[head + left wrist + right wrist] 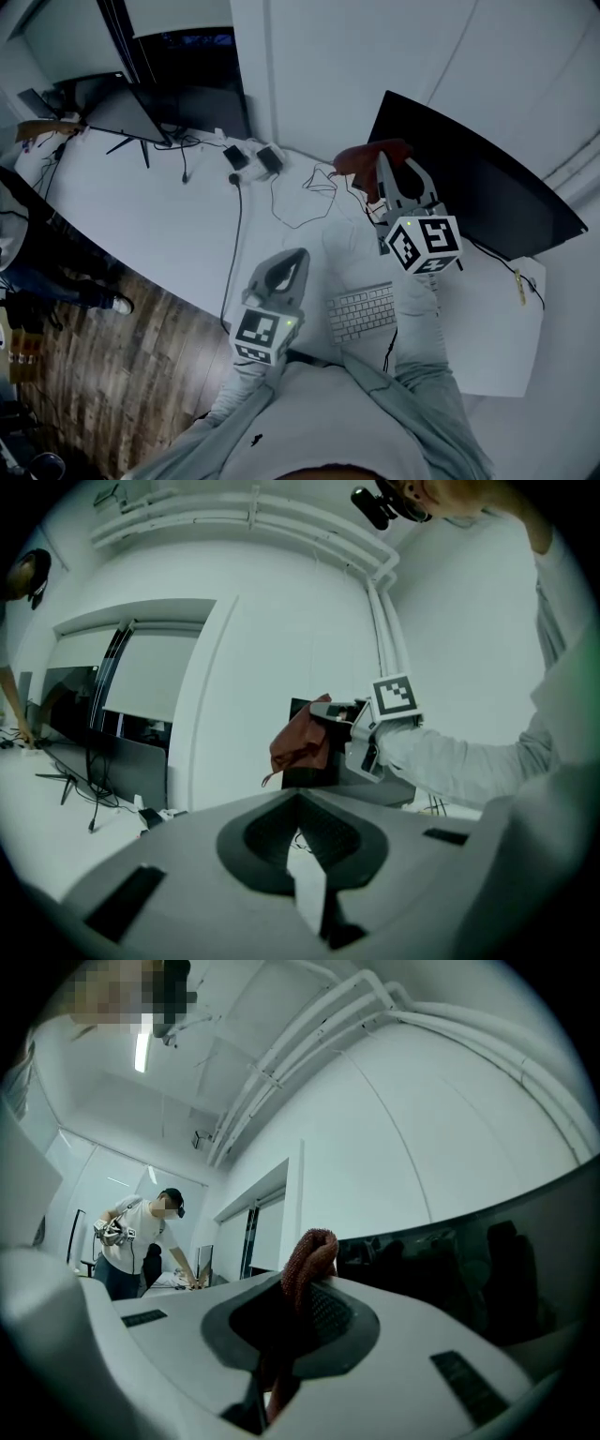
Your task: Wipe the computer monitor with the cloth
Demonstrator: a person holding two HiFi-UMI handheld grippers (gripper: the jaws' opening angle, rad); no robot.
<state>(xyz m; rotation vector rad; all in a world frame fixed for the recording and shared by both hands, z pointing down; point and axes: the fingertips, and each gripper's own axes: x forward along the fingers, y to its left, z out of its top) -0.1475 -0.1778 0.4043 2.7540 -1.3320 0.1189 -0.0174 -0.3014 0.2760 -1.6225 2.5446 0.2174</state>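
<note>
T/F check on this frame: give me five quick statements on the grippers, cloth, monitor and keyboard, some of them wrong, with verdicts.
1. The right gripper is shut on the cloth. True.
2. The left gripper is gripping the keyboard. False: its jaws are together on nothing, and it is held to the left of the keyboard.
3. The monitor shows a lit image. False: its screen is dark.
4. The keyboard lies on the desk in front of the monitor. True.
5. The cloth is blue. False: it is reddish-brown.
</note>
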